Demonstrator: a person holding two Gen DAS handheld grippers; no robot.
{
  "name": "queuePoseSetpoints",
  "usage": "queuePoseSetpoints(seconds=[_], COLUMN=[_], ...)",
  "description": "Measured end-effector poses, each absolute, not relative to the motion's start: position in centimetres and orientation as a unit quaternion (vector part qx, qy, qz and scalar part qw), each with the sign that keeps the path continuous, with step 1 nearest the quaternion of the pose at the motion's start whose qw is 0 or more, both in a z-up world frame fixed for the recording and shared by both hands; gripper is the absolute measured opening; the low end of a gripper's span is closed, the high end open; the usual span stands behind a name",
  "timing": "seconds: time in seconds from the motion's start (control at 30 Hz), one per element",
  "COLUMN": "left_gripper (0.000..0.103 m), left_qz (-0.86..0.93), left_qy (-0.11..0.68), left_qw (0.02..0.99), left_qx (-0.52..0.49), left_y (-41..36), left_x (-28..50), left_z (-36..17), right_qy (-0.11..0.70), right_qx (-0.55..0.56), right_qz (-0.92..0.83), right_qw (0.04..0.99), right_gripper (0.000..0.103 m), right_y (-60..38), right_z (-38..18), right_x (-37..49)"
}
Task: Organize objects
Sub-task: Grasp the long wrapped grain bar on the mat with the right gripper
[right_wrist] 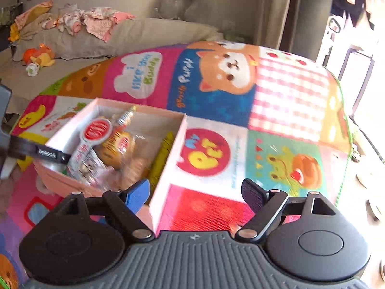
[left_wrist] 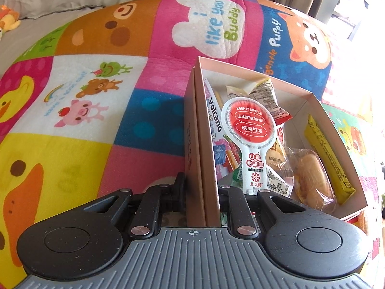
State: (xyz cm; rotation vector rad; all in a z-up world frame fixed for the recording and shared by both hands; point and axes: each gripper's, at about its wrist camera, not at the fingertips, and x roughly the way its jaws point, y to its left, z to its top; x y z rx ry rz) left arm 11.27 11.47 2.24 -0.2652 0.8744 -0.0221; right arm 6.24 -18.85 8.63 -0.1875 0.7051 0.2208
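Pink cardboard box (left_wrist: 341, 130) seen on cartoon patchwork mat (left_wrist: 72, 96), filled with snack packets. Left gripper (left_wrist: 202, 192) clamped on near left wall of box, one finger outside, other inside. Round red-and-white hawthorn candy packet (left_wrist: 250, 130) lying on top of pile; wrapped bun (left_wrist: 312, 175) beside it, yellow packet (left_wrist: 324, 156) against right wall. Right gripper (right_wrist: 195, 192) held wide open above mat, just right of box near corner, nothing between fingers; blue pad (right_wrist: 138, 193) overlapping box edge. Grey sofa (right_wrist: 144, 33) with clothes behind.
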Motion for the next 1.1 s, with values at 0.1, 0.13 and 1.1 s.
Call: queuePoseSetpoints(seconds=[0.1,0.13,1.1], left_gripper=[0.018,0.018,0.018], left_qz=[-0.010,-0.011,-0.008], left_qy=[0.423,0.424,0.428], left_qw=[0.897,0.897,0.896], left_qx=[-0.127,-0.128,-0.121], left_y=[11.5,11.5,11.3], left_x=[11.3,11.4,11.5], left_z=[2.3,2.3,2.4], right_qy=[0.374,0.383,0.447], right_qx=[-0.054,-0.045,-0.001], right_qz=[0.074,0.065,0.086], right_qw=[0.923,0.921,0.891], right_gripper=[0.086,0.086,0.029], right_y=[-22.1,-22.8,-23.1], right_z=[6.6,5.8,2.1], right_x=[4.6,4.1,5.6])
